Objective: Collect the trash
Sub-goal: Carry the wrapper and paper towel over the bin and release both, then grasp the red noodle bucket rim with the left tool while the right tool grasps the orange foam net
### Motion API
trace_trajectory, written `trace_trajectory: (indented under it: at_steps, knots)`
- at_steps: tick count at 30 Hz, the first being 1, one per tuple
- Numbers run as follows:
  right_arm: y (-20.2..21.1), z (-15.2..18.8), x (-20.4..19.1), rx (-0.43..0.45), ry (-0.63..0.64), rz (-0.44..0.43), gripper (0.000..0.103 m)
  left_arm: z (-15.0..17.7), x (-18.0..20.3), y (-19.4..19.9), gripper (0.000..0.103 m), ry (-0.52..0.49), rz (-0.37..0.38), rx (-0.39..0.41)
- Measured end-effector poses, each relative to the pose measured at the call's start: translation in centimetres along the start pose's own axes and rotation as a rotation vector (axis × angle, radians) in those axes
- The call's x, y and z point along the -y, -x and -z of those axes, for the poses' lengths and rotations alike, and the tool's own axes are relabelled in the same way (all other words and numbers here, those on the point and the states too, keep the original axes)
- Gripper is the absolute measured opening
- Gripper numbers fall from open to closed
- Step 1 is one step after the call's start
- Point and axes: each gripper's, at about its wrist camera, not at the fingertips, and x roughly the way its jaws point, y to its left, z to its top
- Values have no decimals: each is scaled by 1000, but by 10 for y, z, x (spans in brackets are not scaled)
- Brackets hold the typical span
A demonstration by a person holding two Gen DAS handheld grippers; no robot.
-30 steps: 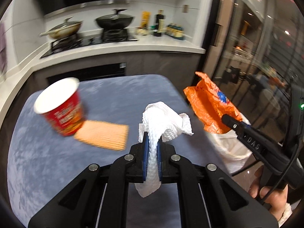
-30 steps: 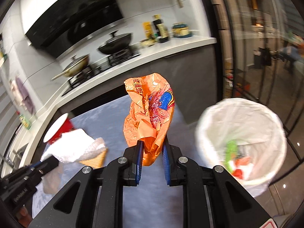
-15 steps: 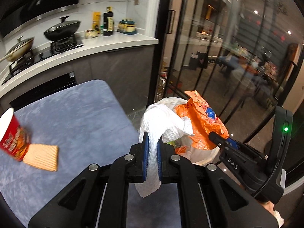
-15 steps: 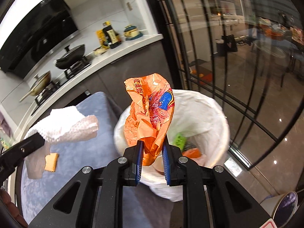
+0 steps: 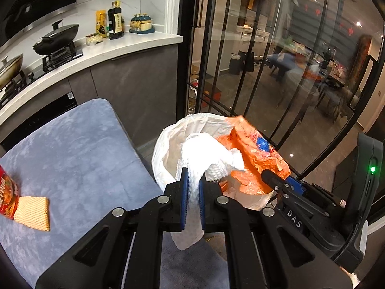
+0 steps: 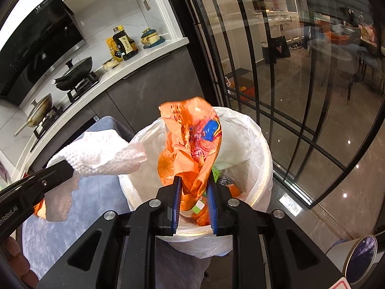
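— Swung off the blue surface and out over the white-lined bin within the last second. Carried both loads along.

— Checked the left gripper?

— Did. Found its fingers pressed on a white paper towel, clamped near the middle, with the bunched top above the tips and a loose tail hanging below them. Held over the near rim of the bin, just past the edge of the surface.

— And the right gripper?

— Saw its fingers pinching the lower end of an orange wrapper, crumpled, standing up above the tips, blurred at the top. Hung right over the mouth of the bin, above green and orange scraps already inside.

— Touched each other, towel and wrapper?

— Looked side by side, towel to the left. Could not tell about contact.

— Left anything behind?

— Left a red cup at the far left edge of the surface, cut off by the frame, with a tan waffled square lying right beside it. Noted glass doors just past the bin.
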Motion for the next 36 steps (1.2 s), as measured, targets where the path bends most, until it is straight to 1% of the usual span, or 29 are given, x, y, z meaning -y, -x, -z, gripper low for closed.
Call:
trace_trajectory:
  at_steps: [2, 5, 6, 7, 9, 11, 19, 21, 23, 32, 36]
  knots:
    - [0, -1, 3, 2, -9, 2, 23, -1, 2, -3, 8, -6, 8, -3]
    - [0, -1, 6, 10, -27, 8, 31, -2, 4, -7, 9, -4, 18, -6]
    - [1, -1, 7, 13, -31, 8, 36, -2, 3, -8, 14, -1, 18, -8]
    - [2, -2, 7, 21, -37, 8, 43, -3, 3, -9, 17, 5, 27, -11]
    - [4, -2, 8, 34, -48, 13, 52, -3, 1, -8, 30, 18, 36, -6]
    - [6, -2, 8, 43, -52, 11, 52, -4, 1, -6, 34, 21, 32, 6]
    - [11, -4, 1, 52, -42, -9, 52, -6, -10, 0, 36, 54, 19, 10]
    - [12, -3, -2, 53, -36, -16, 52, -6, -13, 3, 41, 62, 11, 16]
    - [15, -4, -8, 56, -28, -24, 52, -6, -17, 7, 43, 68, 5, 24]
    - [25, -4, -35, 62, 16, -68, 53, -5, -35, 24, 43, 86, -16, 48]
    - [31, -3, -52, 63, 36, -93, 54, -2, -51, 36, 44, 103, -35, 65]
